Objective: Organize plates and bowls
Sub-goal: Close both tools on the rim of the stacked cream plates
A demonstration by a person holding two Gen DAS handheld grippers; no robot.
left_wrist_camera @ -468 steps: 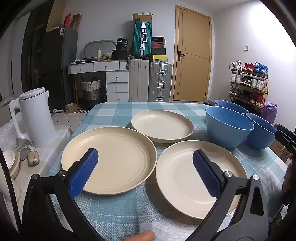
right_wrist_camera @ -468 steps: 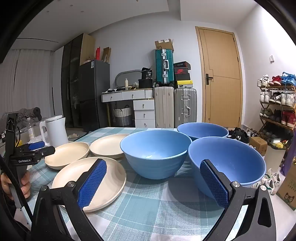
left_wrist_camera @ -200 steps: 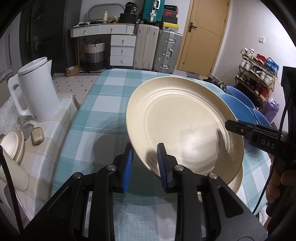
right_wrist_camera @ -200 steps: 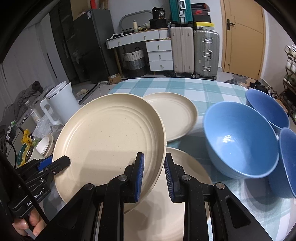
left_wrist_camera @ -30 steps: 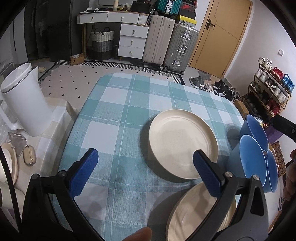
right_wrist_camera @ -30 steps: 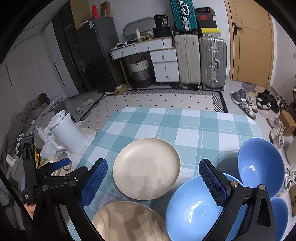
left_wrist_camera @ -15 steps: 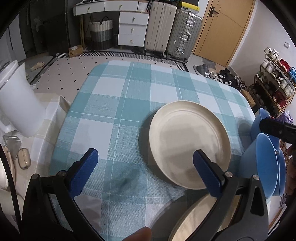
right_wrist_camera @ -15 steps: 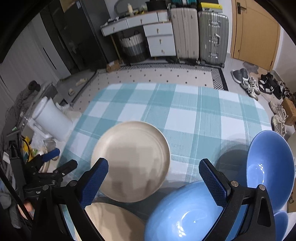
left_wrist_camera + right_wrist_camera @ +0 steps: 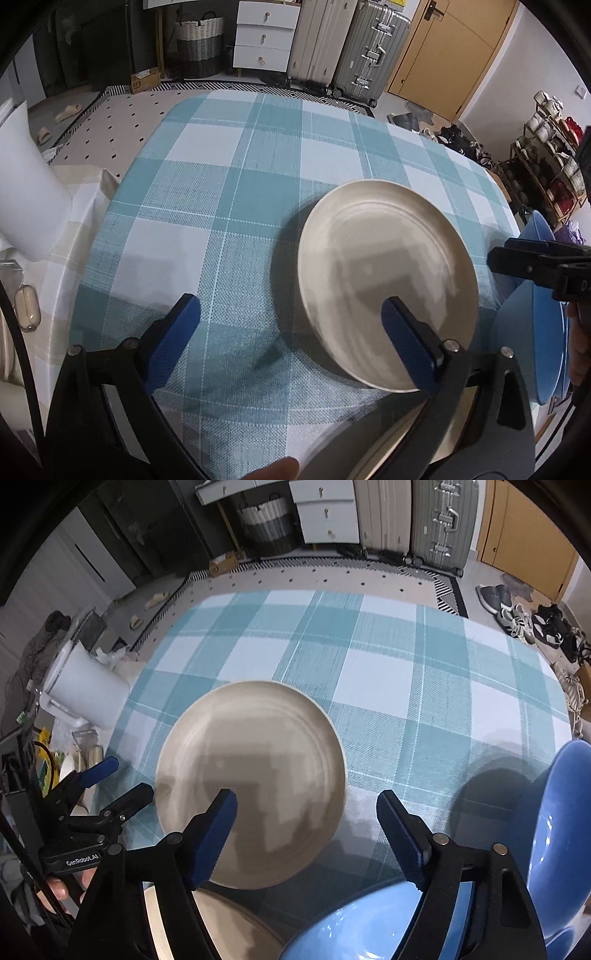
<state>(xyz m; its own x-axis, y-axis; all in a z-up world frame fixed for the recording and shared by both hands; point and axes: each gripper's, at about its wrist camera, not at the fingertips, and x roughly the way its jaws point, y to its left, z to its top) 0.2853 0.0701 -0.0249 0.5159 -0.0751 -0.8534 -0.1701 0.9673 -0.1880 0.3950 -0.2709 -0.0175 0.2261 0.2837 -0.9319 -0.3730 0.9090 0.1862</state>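
Note:
A single cream plate [image 9: 384,273] lies on the checked tablecloth [image 9: 221,192]; it also shows in the right wrist view [image 9: 251,771]. A cream plate stack [image 9: 207,926] sits nearer me, partly hidden behind the grippers; its edge shows in the left wrist view [image 9: 391,435]. Blue bowls [image 9: 565,812] stand to the right, one [image 9: 369,926] under my right gripper. My left gripper [image 9: 291,336] is open and empty above the table, left of the single plate. My right gripper [image 9: 306,830] is open and empty above the plate's near right edge.
A white kettle [image 9: 26,199] stands on a side surface left of the table; it also shows in the right wrist view [image 9: 85,690]. Suitcases [image 9: 351,48], drawers [image 9: 266,33] and a basket [image 9: 199,40] stand beyond the table. A shoe rack [image 9: 554,162] is at right.
Both grippers have moved down and forward toward the single plate, which looms larger. Both stay open and empty. Earlier, both held a plate and set it on the near stack.

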